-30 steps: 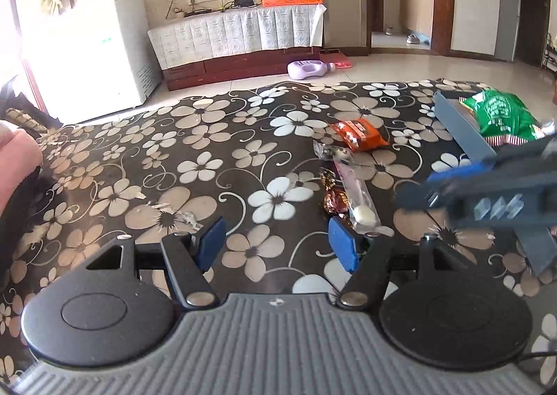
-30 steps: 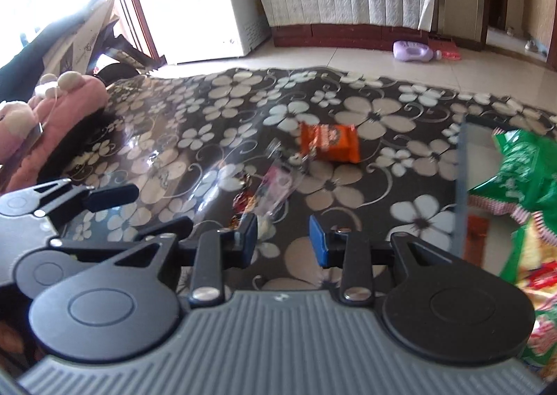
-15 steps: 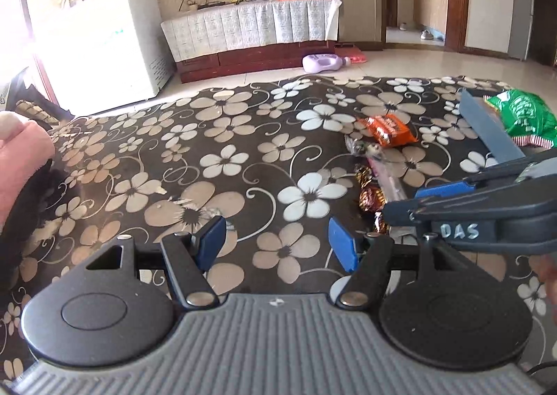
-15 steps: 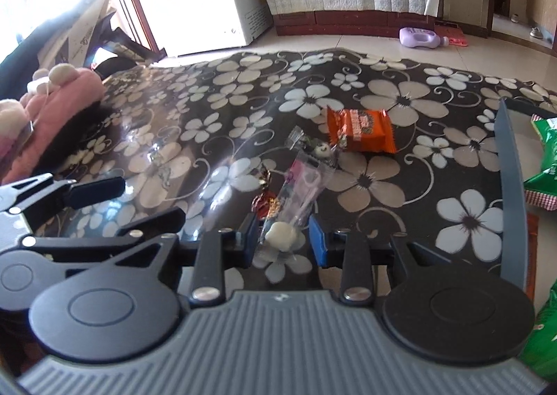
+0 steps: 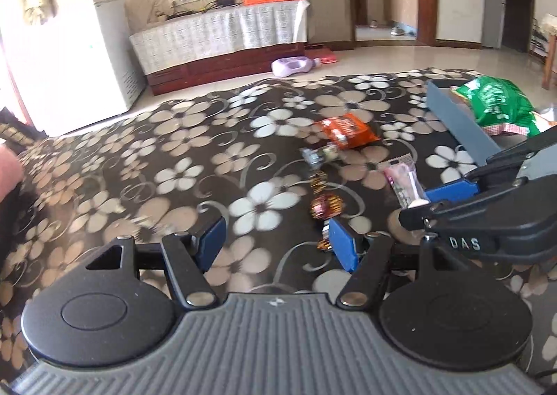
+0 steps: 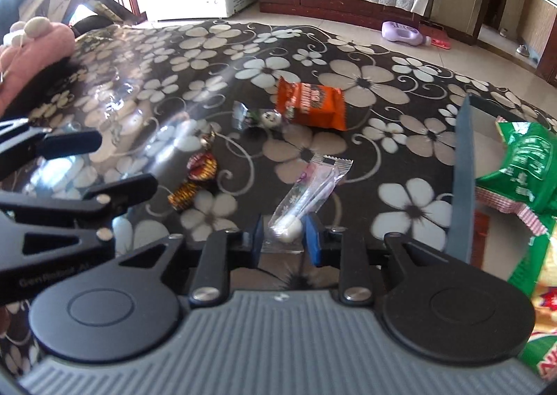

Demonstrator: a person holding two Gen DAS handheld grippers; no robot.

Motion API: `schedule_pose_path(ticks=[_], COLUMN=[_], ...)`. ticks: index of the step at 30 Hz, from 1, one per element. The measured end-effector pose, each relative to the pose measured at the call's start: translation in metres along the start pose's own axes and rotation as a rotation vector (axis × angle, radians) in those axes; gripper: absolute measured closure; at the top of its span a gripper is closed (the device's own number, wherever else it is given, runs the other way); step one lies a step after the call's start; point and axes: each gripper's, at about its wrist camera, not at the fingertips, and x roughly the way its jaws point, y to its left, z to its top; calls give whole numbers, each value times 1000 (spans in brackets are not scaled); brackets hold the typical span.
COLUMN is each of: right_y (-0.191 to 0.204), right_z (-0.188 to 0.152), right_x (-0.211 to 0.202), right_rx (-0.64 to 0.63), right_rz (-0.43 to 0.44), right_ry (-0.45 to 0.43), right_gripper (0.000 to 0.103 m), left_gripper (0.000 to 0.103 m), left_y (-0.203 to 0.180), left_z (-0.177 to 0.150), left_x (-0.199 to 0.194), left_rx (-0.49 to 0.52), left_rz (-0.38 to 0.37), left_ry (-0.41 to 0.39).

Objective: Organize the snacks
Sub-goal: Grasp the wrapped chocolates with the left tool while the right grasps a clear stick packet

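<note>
A clear-wrapped lollipop (image 6: pixel 306 198) lies tilted on the flowered tablecloth (image 6: pixel 362 81), its white head pinched between the blue pads of the right gripper (image 6: pixel 283 238), which is clamped on it; its crimped far end points away from the gripper, toward the orange packet (image 6: pixel 311 103); a silver sweet (image 6: pixel 257 116) lies just left of that packet; two foil sweets (image 6: pixel 195 179) lie left of the lollipop; a grey box (image 6: pixel 464 179) stands to the lollipop's right, green bags (image 6: pixel 525 165) inside it; the left gripper (image 5: pixel 273 241) hovers left of the lollipop, fingers apart and holding nothing, its right pad near the foil sweets.
</note>
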Motion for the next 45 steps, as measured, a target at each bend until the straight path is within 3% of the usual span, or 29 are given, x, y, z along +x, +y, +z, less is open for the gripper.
schedule_pose_path(ticks=[14,29,34,37,45], right_y=[-20,-19,-18,-15,-18], right_z=[-16,-17,-15,-16,-12], right_x=[-16,-13,-15,-17,-30], right_rx=[-45,-47,-66,-79,-67], right_rz=[-12,-37,-22,-7,5], right_ry=[19,-5,0,0,-40], right_gripper=[74,72,75,75,75], left_gripper=[32,34,65,76,76], left_y=[-43,-46,-43,-42,-37], left_z=[12,10,12,12,12], left_x=[34,47,45,45,40], left_rx=[35,40,21,15,1], left_rz=[-35,-43,-85,-97,-96], left_ry=[28,48,55,57,43])
